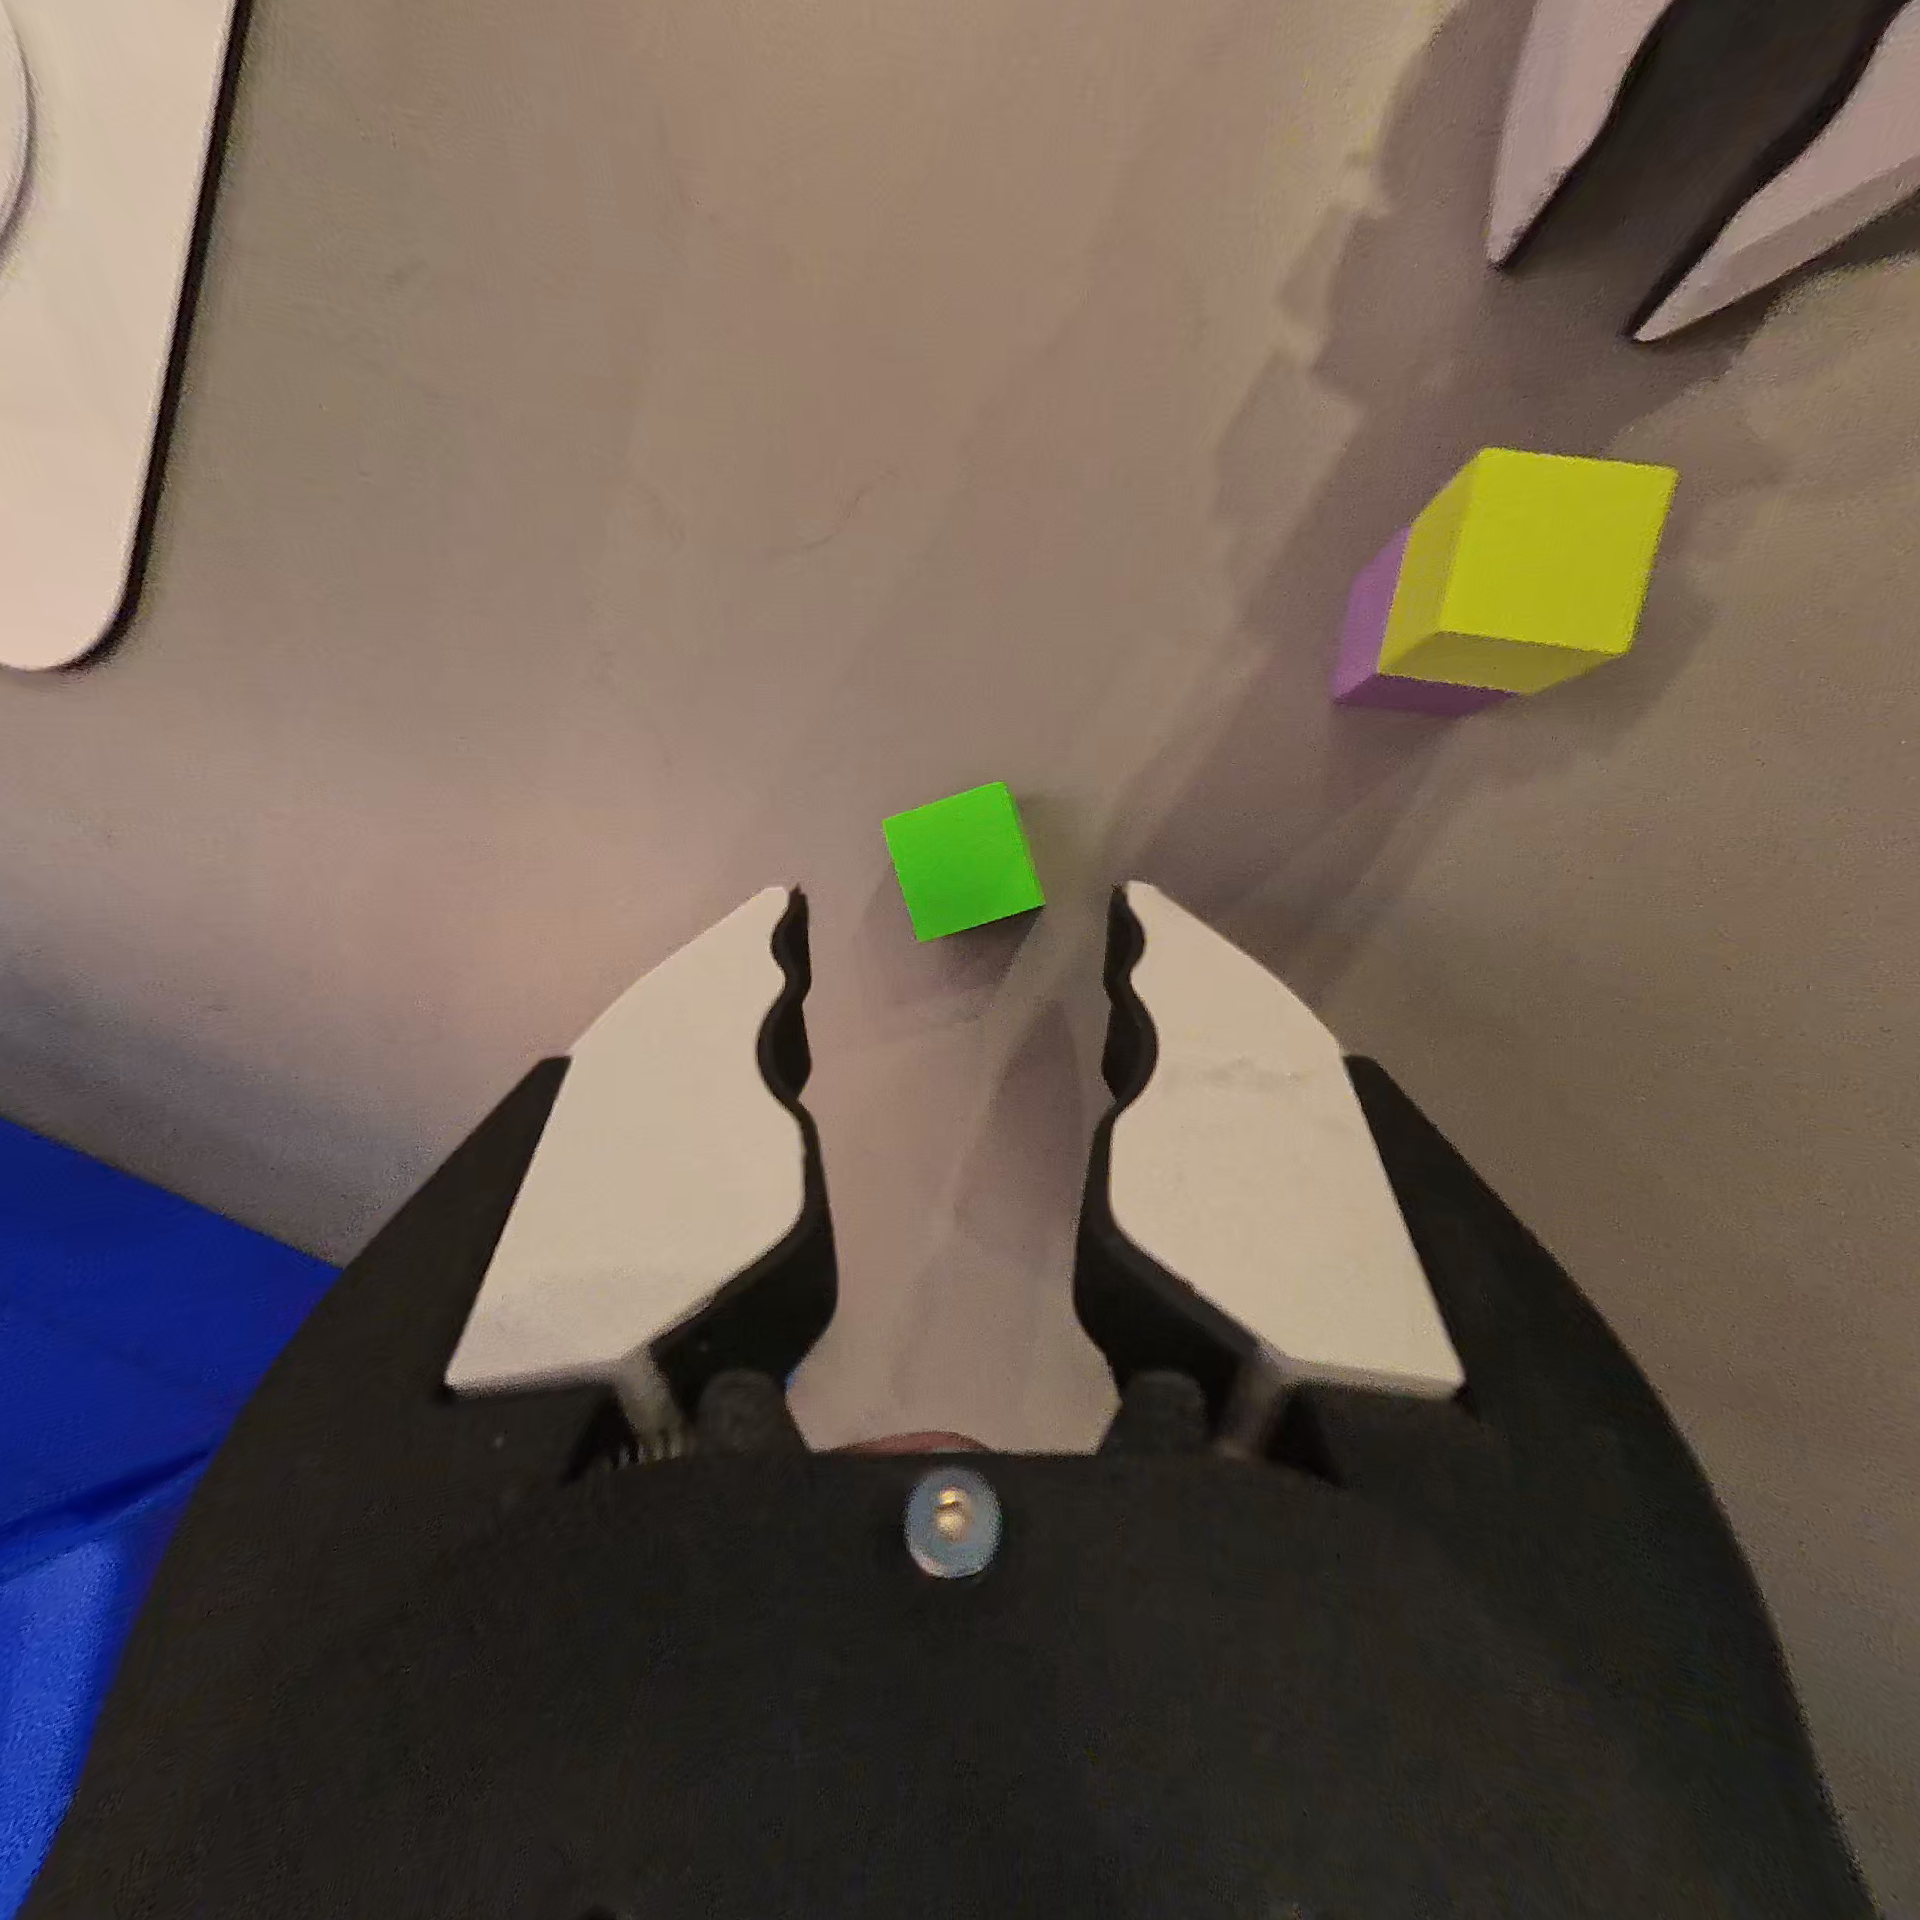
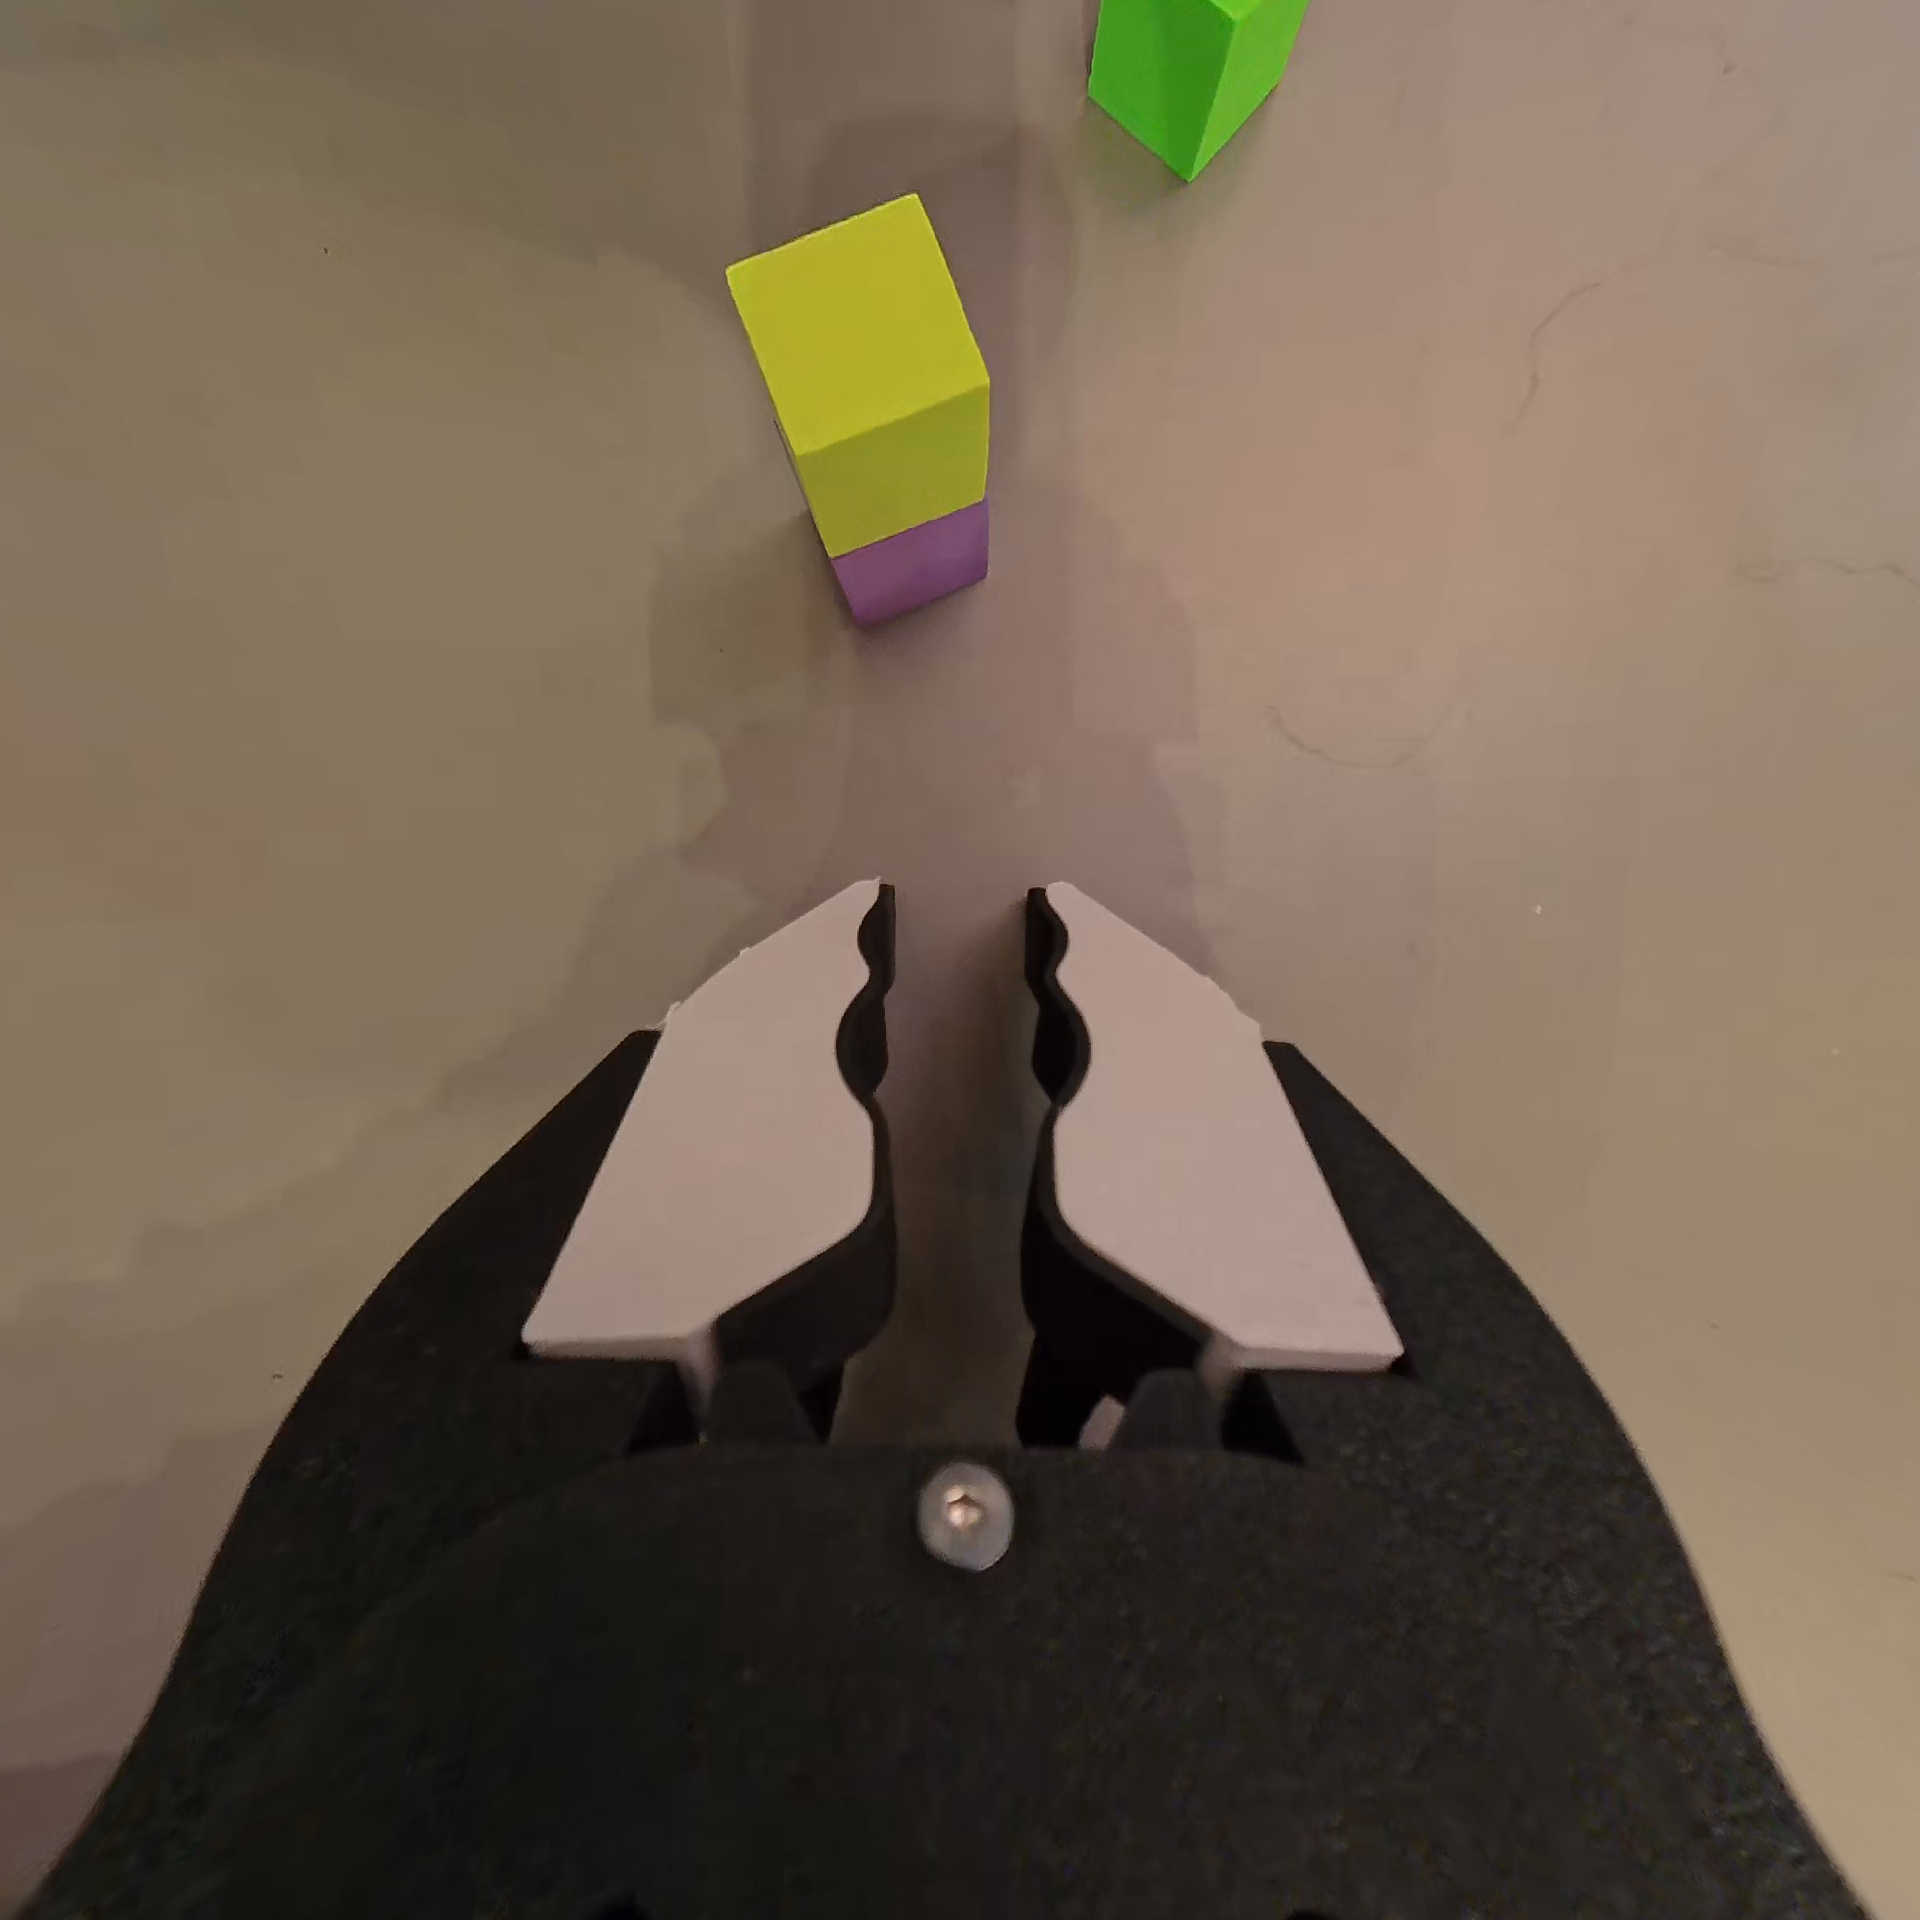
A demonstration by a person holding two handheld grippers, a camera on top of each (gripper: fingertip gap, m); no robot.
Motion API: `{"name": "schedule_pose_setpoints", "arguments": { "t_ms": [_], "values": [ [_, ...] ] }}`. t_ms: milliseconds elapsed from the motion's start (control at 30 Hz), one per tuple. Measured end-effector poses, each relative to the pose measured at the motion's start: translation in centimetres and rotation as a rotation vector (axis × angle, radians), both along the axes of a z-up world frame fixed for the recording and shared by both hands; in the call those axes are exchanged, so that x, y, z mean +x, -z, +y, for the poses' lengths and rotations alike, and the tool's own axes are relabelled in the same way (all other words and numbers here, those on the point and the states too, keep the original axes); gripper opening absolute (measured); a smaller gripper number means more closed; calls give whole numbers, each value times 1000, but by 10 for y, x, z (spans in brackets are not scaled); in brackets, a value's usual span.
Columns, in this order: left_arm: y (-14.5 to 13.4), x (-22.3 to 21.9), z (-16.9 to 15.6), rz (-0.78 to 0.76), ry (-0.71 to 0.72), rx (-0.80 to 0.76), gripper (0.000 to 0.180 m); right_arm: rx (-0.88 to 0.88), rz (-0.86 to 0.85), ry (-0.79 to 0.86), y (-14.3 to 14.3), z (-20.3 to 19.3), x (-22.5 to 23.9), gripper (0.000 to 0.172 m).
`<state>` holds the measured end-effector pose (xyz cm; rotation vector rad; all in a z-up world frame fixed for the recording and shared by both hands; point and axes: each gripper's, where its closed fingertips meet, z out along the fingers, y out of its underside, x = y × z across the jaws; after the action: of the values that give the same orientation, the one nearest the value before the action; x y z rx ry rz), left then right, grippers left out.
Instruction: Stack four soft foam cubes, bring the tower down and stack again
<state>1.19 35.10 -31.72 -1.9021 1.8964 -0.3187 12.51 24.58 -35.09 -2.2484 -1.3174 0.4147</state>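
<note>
A green foam cube lies on the grey table just beyond my left gripper. The left gripper is open with nothing between its pads. A yellow cube sits on top of a purple cube to the right. In the right wrist view the yellow cube stands on the purple cube ahead of my right gripper, which is open and holds nothing. The green cube shows at the top edge. The right gripper also shows in the left wrist view, at the top right.
A white board with a dark rim lies at the far left. Blue cloth is at the lower left. Some 15 centimetres of space lies between my two pairs of fingers.
</note>
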Motion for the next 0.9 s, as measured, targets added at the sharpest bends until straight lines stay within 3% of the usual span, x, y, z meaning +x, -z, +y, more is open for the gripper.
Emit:
{"name": "schedule_pose_setpoints", "arguments": {
  "t_ms": [233,367,533,700,900],
  "values": [
    [19,1,3,18,-74,-36,29,1,1,-1,0,0,0,23],
    [21,4,2,6,-80,-43,26,1,2,-2,0,0,0,23],
    [-1,13,-10,-44,-25,-49,26,1,4,-3,0,0,0,23],
    [-32,30,-43,-87,95,-62,26,0,0,-4,0,0,0,23],
    [-40,41,-74,-54,213,-44,26,1,-1,-6,0,-1,-1,22]
  ]
}}
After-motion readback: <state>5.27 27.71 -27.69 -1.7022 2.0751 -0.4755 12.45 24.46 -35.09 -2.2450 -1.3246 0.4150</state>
